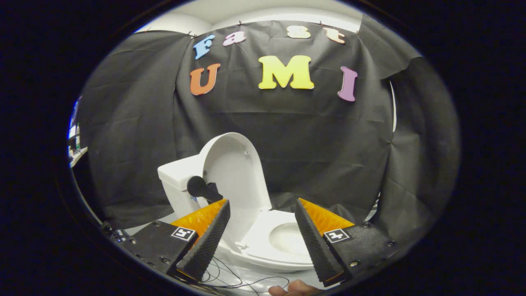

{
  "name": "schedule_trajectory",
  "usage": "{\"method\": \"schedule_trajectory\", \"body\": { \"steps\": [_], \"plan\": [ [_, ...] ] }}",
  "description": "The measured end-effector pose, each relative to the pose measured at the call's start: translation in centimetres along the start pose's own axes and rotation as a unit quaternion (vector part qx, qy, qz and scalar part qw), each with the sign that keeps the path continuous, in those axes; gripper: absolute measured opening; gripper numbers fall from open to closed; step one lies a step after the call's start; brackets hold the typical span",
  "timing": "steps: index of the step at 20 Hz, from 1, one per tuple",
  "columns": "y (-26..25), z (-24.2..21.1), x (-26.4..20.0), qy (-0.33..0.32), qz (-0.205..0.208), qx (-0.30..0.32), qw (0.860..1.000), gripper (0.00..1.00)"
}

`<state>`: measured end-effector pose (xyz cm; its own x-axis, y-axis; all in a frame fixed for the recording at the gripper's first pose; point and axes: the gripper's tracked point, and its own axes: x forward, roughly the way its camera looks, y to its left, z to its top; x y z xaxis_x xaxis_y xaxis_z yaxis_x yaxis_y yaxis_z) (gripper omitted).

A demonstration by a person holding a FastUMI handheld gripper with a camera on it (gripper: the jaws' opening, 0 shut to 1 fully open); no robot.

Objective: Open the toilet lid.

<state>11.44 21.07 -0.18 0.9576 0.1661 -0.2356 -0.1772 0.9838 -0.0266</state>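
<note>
A white toilet point(283, 257) stands ahead of me on the floor. Its lid point(234, 172) is raised upright and leans back against the white tank point(178, 181). The seat point(263, 234) lies down around the bowl. A black round object point(198, 186) sits at the tank's side, just beyond my left finger. My gripper point(261, 209) is open, its fingers wide apart, with nothing between them. The lid and seat show through the gap, a short way beyond the fingertips.
Black cloth point(312, 139) hangs as a wall behind and to both sides of the toilet. Thin dark cables point(242, 279) trail over the pale floor in front of the bowl. A fingertip of a hand point(294, 287) shows below the gripper.
</note>
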Motion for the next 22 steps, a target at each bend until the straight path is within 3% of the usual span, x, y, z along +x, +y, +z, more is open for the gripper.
{"method": "schedule_trajectory", "body": {
  "steps": [4, 13, 22],
  "plan": [
    [-4.3, -0.9, -2.3, -0.011, -0.023, 0.018, 1.0, 0.99],
    [-9.5, -3.2, -7.8, -0.035, -0.018, -0.004, 0.999, 1.0],
    [-15.1, -3.7, -13.8, -0.09, -0.04, 0.031, 0.995, 1.0]
  ]
}}
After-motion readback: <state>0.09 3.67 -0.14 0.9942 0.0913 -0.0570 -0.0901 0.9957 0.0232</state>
